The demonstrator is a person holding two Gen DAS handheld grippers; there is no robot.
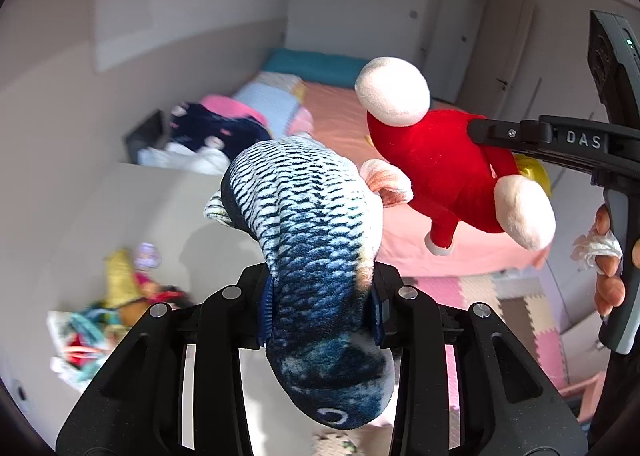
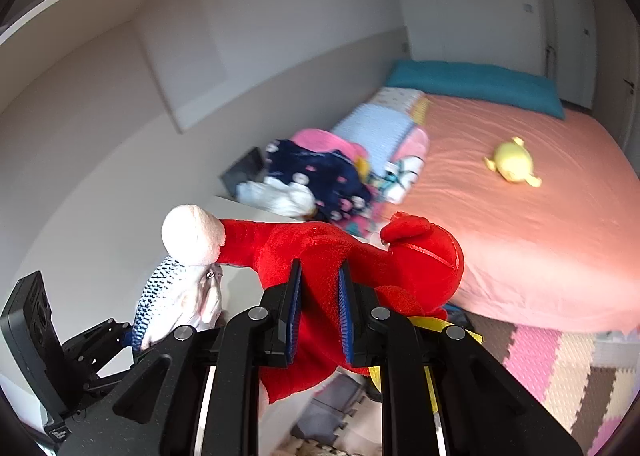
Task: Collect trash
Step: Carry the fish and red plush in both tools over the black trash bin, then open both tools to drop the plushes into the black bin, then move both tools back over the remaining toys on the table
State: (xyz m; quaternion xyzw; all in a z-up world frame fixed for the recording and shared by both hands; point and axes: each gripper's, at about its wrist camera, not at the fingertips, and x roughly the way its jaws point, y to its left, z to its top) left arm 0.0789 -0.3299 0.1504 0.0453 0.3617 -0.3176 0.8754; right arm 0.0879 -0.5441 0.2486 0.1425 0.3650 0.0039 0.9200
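A blue and white scaled fish plush (image 1: 316, 240) sticks up between the pads of my left gripper (image 1: 322, 308), which is shut on its body. It shows again in the right wrist view as the fish plush (image 2: 168, 296), at the lower left beside the left gripper (image 2: 96, 340). My right gripper (image 2: 320, 308) is shut on a red plush toy (image 2: 420, 260) with white hands. From the left wrist view the red plush toy (image 1: 436, 168) hangs from the right gripper's fingers (image 1: 516, 134). A hand on that gripper's handle also clutches a crumpled white tissue (image 1: 596, 250).
A bed with a salmon sheet (image 2: 520, 236) and a teal pillow (image 2: 472, 84) fills the right side, with a yellow plush (image 2: 514, 162) lying on it. Heaped clothes (image 2: 316, 176) sit at its near corner. Foam puzzle mats (image 2: 560, 368) cover the floor. A pile of toys (image 1: 100, 320) lies low on the left.
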